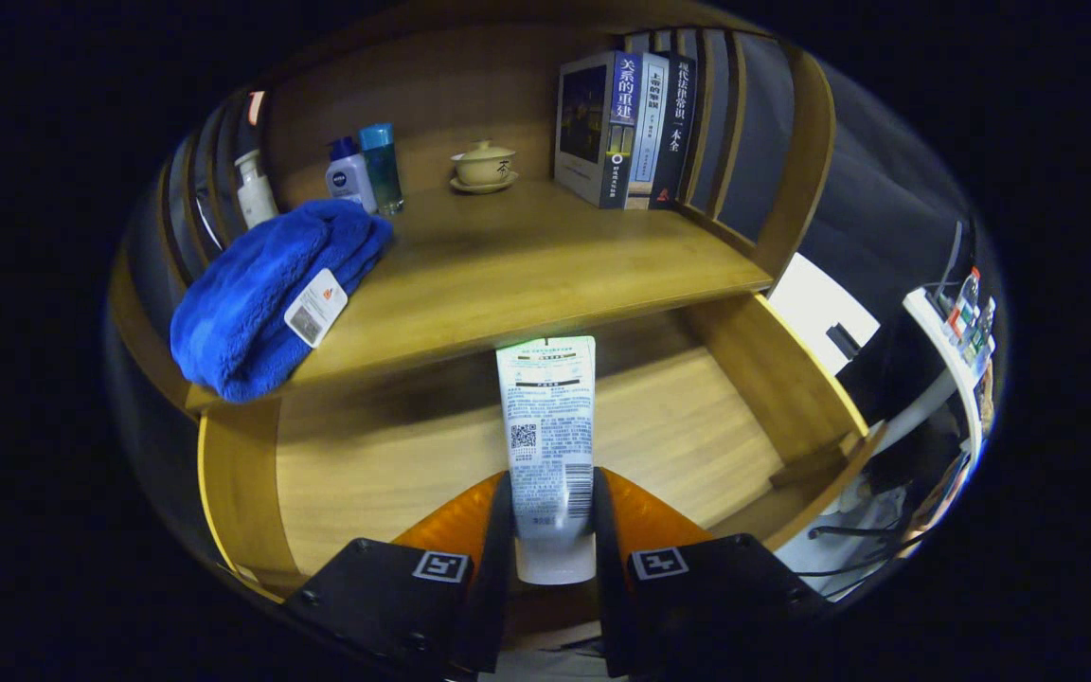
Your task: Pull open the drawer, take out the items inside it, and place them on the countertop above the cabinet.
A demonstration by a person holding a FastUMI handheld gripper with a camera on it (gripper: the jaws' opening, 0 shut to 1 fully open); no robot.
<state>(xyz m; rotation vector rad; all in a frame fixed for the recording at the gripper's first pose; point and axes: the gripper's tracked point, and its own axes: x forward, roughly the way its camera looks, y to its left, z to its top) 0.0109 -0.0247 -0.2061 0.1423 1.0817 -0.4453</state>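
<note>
A white tube with printed text stands lengthwise between my fingers, and my gripper is shut on its lower part. The tube hangs over the open wooden drawer, whose pale floor lies below and beyond the fingers. Just past the tube's far end runs the front edge of the wooden countertop. A folded blue towel with a white tag lies on the countertop's left side.
At the back of the countertop stand a white bottle, a small white and blue bottle, a teal bottle, a lidded tea cup on a saucer and several books. Wooden slats close the right side.
</note>
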